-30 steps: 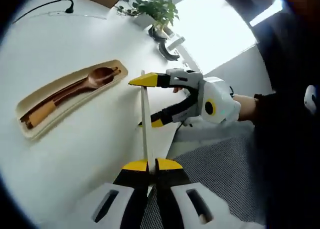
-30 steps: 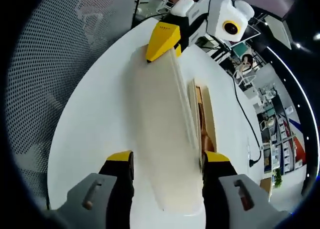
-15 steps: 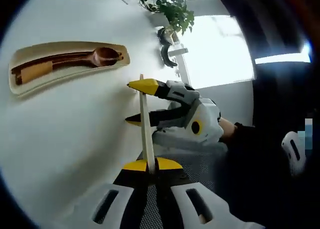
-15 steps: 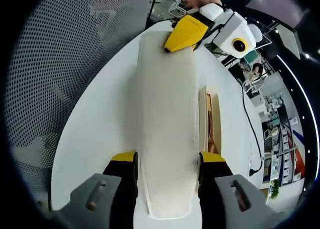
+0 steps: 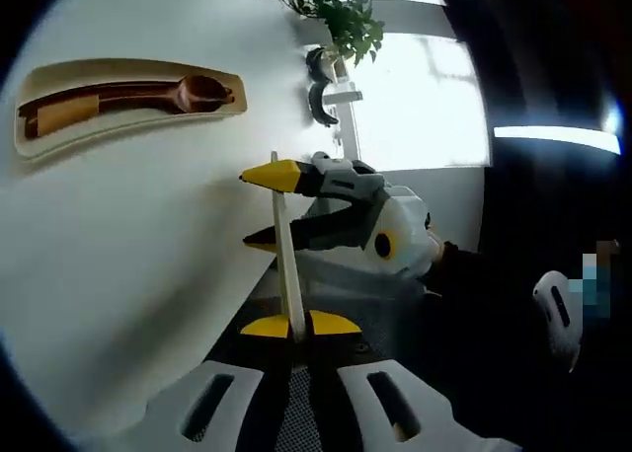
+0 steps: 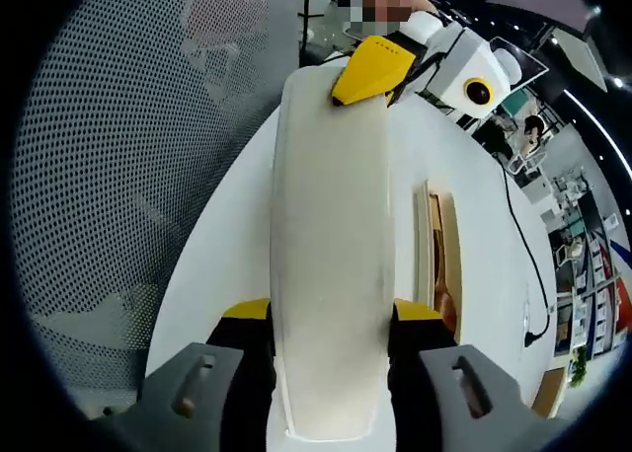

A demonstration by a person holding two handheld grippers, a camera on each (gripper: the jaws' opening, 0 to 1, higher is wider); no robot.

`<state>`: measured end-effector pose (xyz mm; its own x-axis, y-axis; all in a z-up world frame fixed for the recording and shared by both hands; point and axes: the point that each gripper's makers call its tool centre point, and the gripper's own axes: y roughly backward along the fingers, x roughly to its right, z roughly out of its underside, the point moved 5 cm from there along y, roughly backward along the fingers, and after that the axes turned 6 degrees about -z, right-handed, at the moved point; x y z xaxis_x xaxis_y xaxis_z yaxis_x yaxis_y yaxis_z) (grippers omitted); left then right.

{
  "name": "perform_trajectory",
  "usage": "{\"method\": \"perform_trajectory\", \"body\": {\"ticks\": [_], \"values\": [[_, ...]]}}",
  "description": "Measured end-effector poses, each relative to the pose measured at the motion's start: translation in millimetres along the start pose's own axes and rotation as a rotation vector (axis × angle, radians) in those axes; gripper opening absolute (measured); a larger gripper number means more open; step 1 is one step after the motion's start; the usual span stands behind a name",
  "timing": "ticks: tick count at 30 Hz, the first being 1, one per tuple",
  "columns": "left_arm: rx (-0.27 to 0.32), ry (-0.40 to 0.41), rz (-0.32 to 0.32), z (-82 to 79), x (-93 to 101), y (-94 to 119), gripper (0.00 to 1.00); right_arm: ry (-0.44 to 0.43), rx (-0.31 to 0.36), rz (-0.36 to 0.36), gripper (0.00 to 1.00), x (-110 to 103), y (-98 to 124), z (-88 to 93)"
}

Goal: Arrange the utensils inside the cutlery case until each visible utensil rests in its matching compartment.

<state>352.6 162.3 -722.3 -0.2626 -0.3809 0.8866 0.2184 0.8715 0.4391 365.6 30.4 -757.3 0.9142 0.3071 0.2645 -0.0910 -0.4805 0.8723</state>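
Since a second ago you have lifted the cream lid nearer the desk edge, both views tilting. Your right hand-held gripper clamps its wide end at bottom centre; your left hand-held gripper pinches the thin edge, jaws together. Farther, at upper left, the cutlery case holds a wooden spoon, a plant beyond.
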Motion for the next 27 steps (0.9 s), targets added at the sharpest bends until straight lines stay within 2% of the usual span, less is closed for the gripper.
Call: {"method": "perform_trajectory", "body": {"ticks": [2,4,5,9,11,12,16,19,21,22,24,26,27], "values": [[0.038,-0.052,-0.037,-4.6,-3.5,4.2,0.05,-0.029,0.022,0.008,0.42,2.3,1.0,-0.1],[0.110,-0.096,-0.084,-14.4,-6.9,8.5,0.06,-0.092,0.024,0.015,0.42,4.4,2.2,1.5],[0.119,-0.092,-0.076,-16.3,-5.4,10.7,0.06,-0.102,0.032,0.021,0.42,7.2,3.1,1.0],[0.235,-0.138,-0.102,-30.5,-4.3,20.2,0.07,-0.137,0.033,0.049,0.42,17.0,5.2,2.3],[0.285,-0.194,-0.148,-36.3,-8.7,25.1,0.08,-0.162,0.036,0.050,0.42,23.2,6.0,2.8],[0.329,-0.222,-0.190,-40.7,-11.4,28.5,0.09,-0.164,0.038,0.047,0.41,25.6,6.5,2.9],[0.398,-0.221,-0.250,-49.7,-19.1,41.1,0.11,-0.122,0.018,0.046,0.41,44.5,8.9,6.8],[0.474,-0.239,-0.301,-57.3,-23.0,52.4,0.14,-0.167,0.021,0.032,0.41,61.5,10.0,8.4],[0.551,-0.248,-0.341,-63.2,-27.0,60.8,0.20,-0.196,0.042,0.036,0.41,75.3,10.7,7.8],[0.559,-0.238,-0.340,-63.0,-27.4,62.7,0.19,-0.217,0.066,0.017,0.41,80.3,9.1,5.8],[0.562,-0.209,-0.336,-62.6,-29.6,66.7,0.19,-0.218,0.066,0.002,0.41,90.0,5.3,6.0],[0.591,-0.198,-0.374,-64.5,-34.4,70.7,0.18,-0.213,0.061,-0.013,0.41,97.1,1.0,6.8],[0.602,-0.186,-0.416,-65.5,-39.4,73.1,0.18,-0.223,0.057,-0.034,0.41,99.2,-1.5,7.7]]}}
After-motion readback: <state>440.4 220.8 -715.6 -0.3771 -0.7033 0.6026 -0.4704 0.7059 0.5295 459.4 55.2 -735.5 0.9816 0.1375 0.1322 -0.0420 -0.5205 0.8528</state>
